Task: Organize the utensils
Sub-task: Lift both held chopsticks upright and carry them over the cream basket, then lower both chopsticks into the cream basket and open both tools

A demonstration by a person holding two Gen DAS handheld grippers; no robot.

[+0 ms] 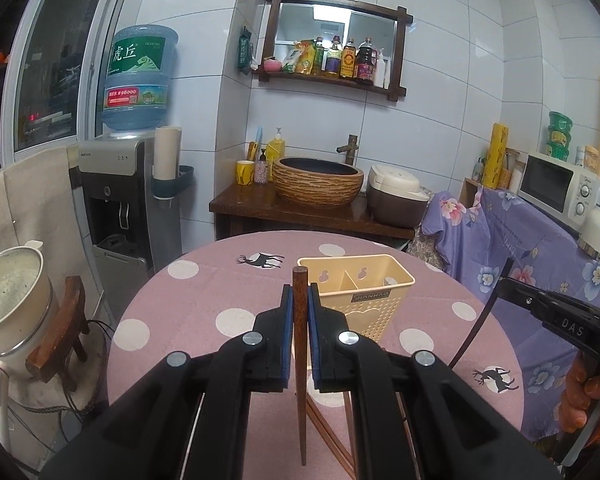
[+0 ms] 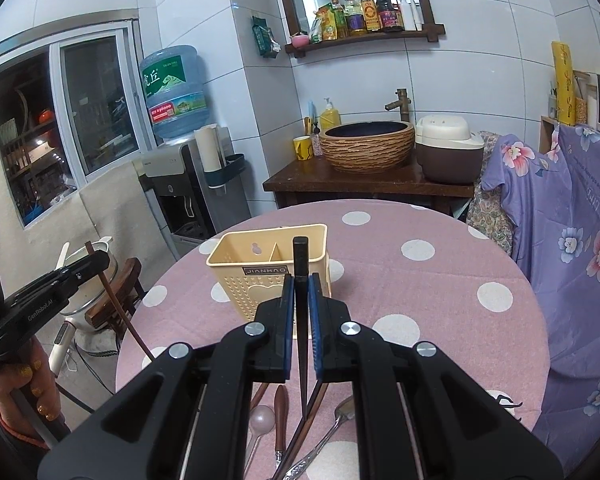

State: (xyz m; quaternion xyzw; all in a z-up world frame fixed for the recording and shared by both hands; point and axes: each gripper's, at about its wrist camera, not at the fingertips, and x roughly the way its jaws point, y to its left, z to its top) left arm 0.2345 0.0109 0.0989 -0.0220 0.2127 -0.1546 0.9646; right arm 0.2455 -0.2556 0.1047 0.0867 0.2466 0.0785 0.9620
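Observation:
My left gripper (image 1: 299, 294) is shut on a brown wooden chopstick (image 1: 300, 360) that stands nearly upright above the pink dotted table (image 1: 204, 312). My right gripper (image 2: 301, 284) is shut on a black chopstick (image 2: 301, 320), also upright. A cream two-compartment utensil holder (image 1: 360, 292) stands on the table just beyond both grippers, also visible from the right wrist, holder (image 2: 256, 272). Under the right gripper lie a pale spoon (image 2: 260, 420), a wooden-handled utensil (image 2: 281, 412), brown chopsticks and a metal spoon (image 2: 332, 428). More brown chopsticks (image 1: 328, 436) lie under the left gripper.
A person's hands hold both grippers. Behind the table stand a wooden counter with a woven basin (image 2: 370, 146), a rice cooker (image 2: 448, 148) and a water dispenser (image 1: 128, 184). Purple floral cloth (image 2: 572, 220) covers furniture on the right. A pot on a stool (image 1: 12, 300) sits left.

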